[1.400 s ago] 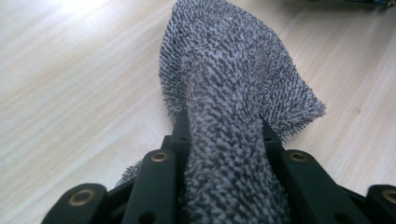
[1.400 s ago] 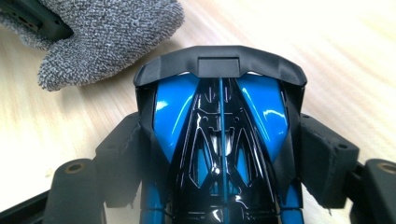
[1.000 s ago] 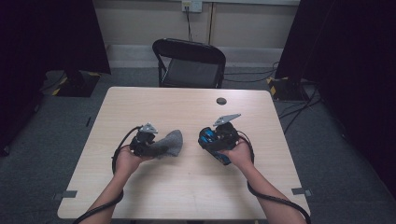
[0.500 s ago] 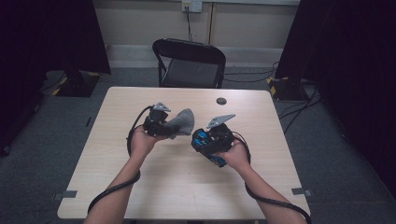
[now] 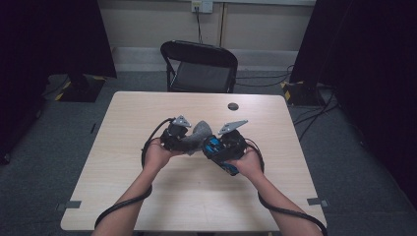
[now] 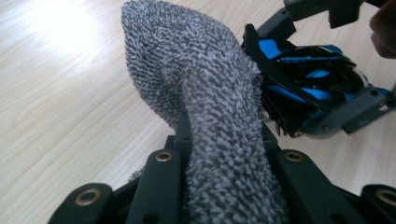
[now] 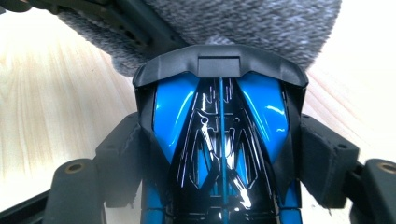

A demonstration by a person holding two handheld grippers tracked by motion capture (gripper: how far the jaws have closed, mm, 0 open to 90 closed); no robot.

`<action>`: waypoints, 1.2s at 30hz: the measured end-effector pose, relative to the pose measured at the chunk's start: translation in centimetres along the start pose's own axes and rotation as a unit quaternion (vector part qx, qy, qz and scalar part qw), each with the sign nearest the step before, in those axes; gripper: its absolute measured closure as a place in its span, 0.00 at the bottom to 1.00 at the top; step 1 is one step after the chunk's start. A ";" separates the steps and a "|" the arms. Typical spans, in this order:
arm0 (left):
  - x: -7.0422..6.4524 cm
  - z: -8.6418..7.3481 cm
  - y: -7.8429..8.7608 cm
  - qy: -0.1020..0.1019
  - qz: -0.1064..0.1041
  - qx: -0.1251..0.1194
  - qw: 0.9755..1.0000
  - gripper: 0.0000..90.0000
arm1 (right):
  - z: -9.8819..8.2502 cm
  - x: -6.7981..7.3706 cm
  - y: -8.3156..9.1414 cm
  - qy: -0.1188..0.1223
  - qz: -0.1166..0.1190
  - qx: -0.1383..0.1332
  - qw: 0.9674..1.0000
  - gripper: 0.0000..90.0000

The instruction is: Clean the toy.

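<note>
A fuzzy grey cloth (image 6: 205, 107) is pinched between the jaws of my left gripper (image 5: 183, 140), which is shut on it above the middle of the table (image 5: 137, 113). My right gripper (image 5: 216, 146) is shut on a glossy blue and black toy car (image 7: 219, 140). The cloth (image 5: 199, 132) touches the front end of the car (image 6: 303, 84); in the right gripper view the grey cloth (image 7: 261, 23) lies across the car's black bumper. The two grippers meet almost nose to nose.
A small dark round disc (image 5: 233, 106) lies near the table's far edge. A black folding chair (image 5: 199, 66) stands behind the table. Cables (image 5: 123, 206) trail from both grippers along the person's forearms.
My left gripper has carried the cloth to the right and toward the car, from apart to touching it. The right gripper with the car has shifted slightly left.
</note>
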State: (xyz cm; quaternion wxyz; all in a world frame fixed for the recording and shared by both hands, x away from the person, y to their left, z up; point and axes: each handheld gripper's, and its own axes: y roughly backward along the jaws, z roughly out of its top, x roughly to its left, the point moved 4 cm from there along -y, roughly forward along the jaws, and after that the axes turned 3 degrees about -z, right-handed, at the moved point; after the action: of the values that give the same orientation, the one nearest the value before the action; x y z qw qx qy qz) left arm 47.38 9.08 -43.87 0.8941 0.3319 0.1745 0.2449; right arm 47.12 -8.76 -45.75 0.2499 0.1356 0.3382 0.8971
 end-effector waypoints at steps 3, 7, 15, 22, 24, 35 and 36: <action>0.0 -0.3 0.3 0.000 -0.005 -0.002 1.000 0.80 | 0.0 -0.2 0.1 -0.002 -0.002 0.001 1.000 0.29; -0.2 -0.8 0.7 0.000 -0.013 -0.002 1.000 0.80 | 0.0 -0.5 0.2 -0.005 -0.007 0.003 1.000 0.29; -0.8 -1.2 1.3 -0.009 -0.027 -0.001 1.000 0.80 | -0.1 -1.4 0.4 -0.016 -0.018 0.006 1.000 0.29; -1.3 -1.4 1.7 -0.009 -0.049 -0.004 0.999 0.80 | -0.1 -2.0 0.5 -0.021 -0.025 0.011 0.999 0.29; -1.5 -1.6 1.7 -0.010 -0.055 -0.005 0.998 0.80 | -0.2 -2.1 0.5 -0.024 -0.025 0.010 0.999 0.29; 0.7 -1.4 3.9 -0.001 -0.021 -0.021 1.000 0.79 | -0.1 -2.5 1.0 -0.027 -0.019 0.009 0.999 0.29; 1.3 -1.1 4.1 0.007 -0.013 -0.023 1.000 0.79 | -0.1 -2.4 1.0 -0.025 -0.018 0.010 0.999 0.29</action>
State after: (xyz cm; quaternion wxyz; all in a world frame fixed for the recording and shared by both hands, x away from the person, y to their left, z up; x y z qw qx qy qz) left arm 46.60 13.01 -42.09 0.9034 0.3075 0.1790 0.2393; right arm 48.74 -10.81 -45.33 0.2731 0.1546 0.3429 0.8854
